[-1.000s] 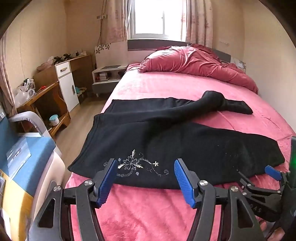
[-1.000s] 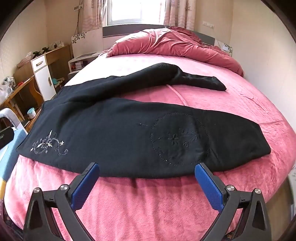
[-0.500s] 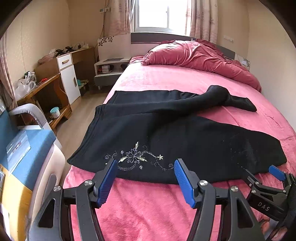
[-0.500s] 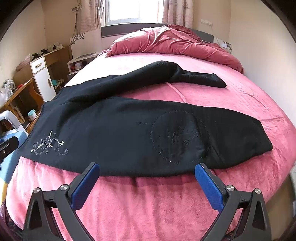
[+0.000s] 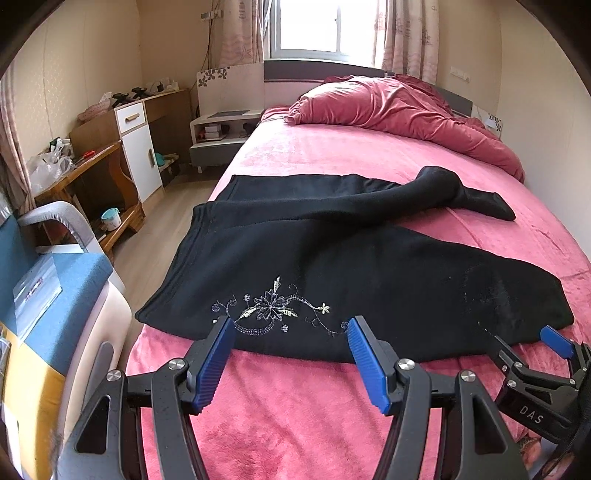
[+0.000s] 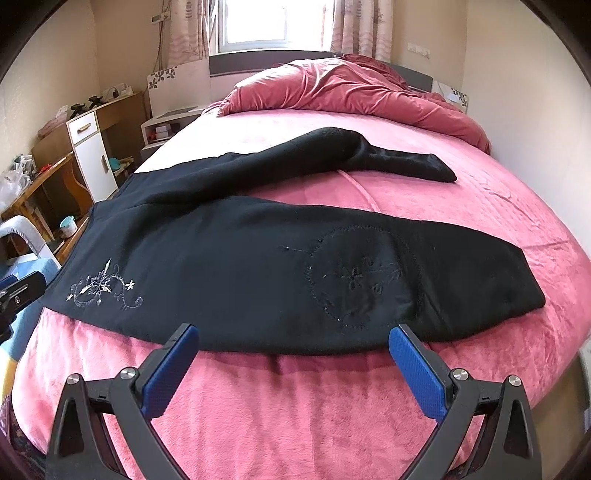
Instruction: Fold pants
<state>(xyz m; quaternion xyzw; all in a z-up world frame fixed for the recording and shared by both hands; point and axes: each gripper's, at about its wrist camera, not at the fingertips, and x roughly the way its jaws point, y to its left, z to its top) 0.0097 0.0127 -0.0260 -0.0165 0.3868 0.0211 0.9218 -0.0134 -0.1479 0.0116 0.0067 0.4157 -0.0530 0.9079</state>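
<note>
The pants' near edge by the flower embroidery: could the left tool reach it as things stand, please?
Probably yes: the left tool is open just short of the pants, with only bare bedspread between them.

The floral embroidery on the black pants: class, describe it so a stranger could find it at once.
Start at the pink bed, where the black pants lie spread across it. Near their waistband end sits the floral embroidery, by the near edge. Its pale silvery stitching stands out, unlike the dark circular motif further along that leg.

sunlit window (image 5: 308, 27), wooden desk (image 5: 85, 162)
</note>
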